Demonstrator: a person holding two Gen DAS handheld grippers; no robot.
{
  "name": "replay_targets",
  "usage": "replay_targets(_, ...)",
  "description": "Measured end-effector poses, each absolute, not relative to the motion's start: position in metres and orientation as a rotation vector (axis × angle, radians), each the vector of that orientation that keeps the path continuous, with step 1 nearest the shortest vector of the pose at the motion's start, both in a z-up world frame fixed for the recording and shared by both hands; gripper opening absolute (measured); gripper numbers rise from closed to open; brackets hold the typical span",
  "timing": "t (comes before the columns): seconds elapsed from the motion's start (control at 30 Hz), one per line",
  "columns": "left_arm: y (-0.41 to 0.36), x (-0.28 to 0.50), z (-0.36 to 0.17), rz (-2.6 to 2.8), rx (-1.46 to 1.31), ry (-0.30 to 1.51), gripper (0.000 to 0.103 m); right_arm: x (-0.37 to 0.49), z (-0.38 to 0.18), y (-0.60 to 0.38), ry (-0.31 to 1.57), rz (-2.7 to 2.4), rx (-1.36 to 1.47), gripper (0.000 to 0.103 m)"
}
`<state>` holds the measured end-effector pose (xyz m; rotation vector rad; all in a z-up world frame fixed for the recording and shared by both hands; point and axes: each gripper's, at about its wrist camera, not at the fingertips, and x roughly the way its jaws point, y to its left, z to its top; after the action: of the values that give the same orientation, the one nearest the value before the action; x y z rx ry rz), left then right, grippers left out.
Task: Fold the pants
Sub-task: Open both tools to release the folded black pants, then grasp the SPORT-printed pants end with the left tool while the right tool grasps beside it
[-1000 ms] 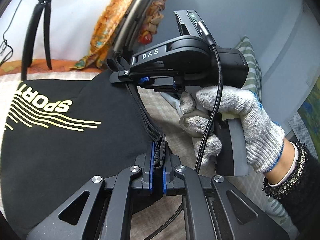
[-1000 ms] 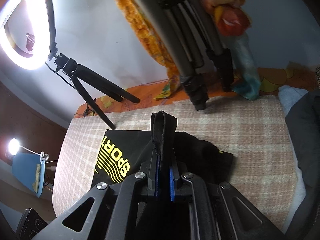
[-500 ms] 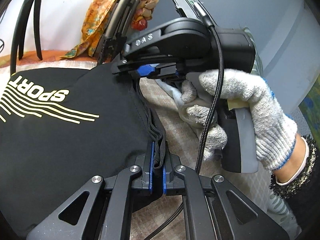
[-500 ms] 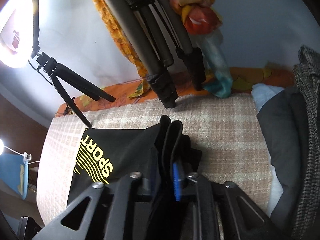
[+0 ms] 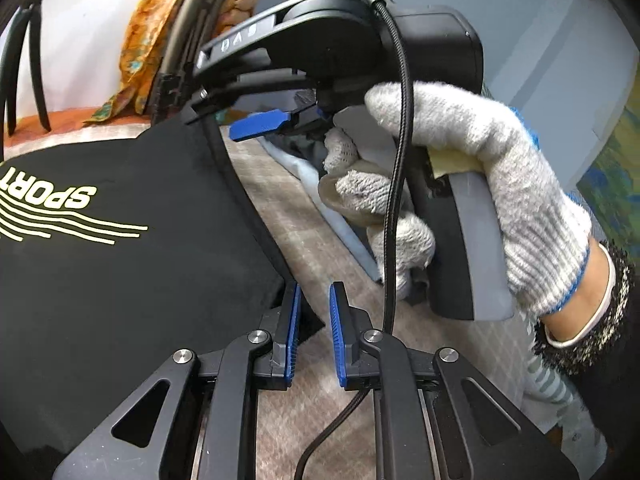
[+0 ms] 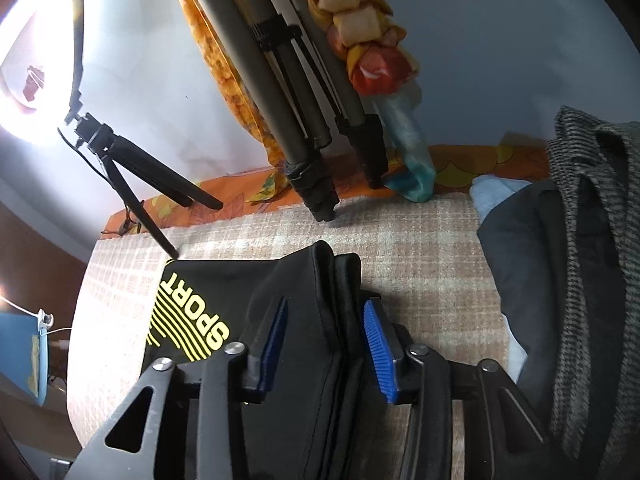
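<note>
The black pants [image 5: 120,248] with a yellow "SPORT" print lie folded on the checked bed cover [image 5: 288,216]. My left gripper [image 5: 312,300] is open, its blue pads just off the pants' right edge. My right gripper [image 6: 326,314] is open, and the folded edge of the pants [image 6: 332,288] lies loose between its blue pads. The right gripper [image 5: 260,124] also shows in the left wrist view, held by a gloved hand [image 5: 480,184] over the far corner of the pants.
A grey tripod [image 6: 304,128] and a small black ring-light tripod [image 6: 132,176] stand at the far edge of the bed. A pile of dark and tweed clothes [image 6: 568,280] lies to the right. Orange cloth [image 6: 224,56] hangs on the wall.
Both grippers were shut on the pants' edge; both have opened and let it go. The pants edge has dropped onto the bed cover.
</note>
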<state>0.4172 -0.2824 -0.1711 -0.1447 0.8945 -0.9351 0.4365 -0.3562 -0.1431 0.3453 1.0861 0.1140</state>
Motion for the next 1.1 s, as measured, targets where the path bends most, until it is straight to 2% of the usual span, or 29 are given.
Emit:
replay_targets(0.1, -0.278, 0.414, -0.167, -0.945, -0.117, 0.896, 0.013, 0.429, -0.133, -0.355, 1.065, 0.111, 0.326, 0.057)
replay_targets(0.17, -0.270, 0.410, -0.163, -0.946, -0.087, 0.886, 0.026, 0.421, -0.127, -0.357, 1.050, 0.113, 0.341, 0.060)
replay_targets(0.23, -0.261, 0.413, -0.162, -0.935, -0.094, 0.885, 0.031, 0.414, -0.122, -0.358, 1.039, 0.123, 0.360, 0.064)
replay_targets(0.37, -0.238, 0.418, -0.158, -0.931, -0.127, 0.896, 0.033, 0.397, -0.117, -0.360, 1.023, 0.124, 0.370, 0.068)
replay_targets(0.4, -0.231, 0.419, -0.156, -0.935, -0.138, 0.899, 0.037, 0.392, -0.118, -0.360, 1.022, 0.126, 0.378, 0.069)
replay_targets(0.43, -0.226, 0.420, -0.155, -0.933, -0.146, 0.899, 0.045, 0.389, -0.118, -0.360, 1.022, 0.130, 0.385, 0.069)
replay_targets(0.47, -0.218, 0.422, -0.153, -0.931, -0.159, 0.898, 0.046, 0.384, -0.118, -0.359, 1.024, 0.135, 0.390, 0.070)
replay_targets(0.77, -0.155, 0.453, -0.145, -0.855, -0.252, 0.919, 0.050, 0.354, -0.127, -0.339, 1.051, 0.138, 0.356, 0.074)
replay_targets(1.1, -0.085, 0.516, -0.159, -0.722, -0.423, 0.966, 0.050, 0.321, -0.145, -0.336, 1.083, 0.111, 0.453, 0.076)
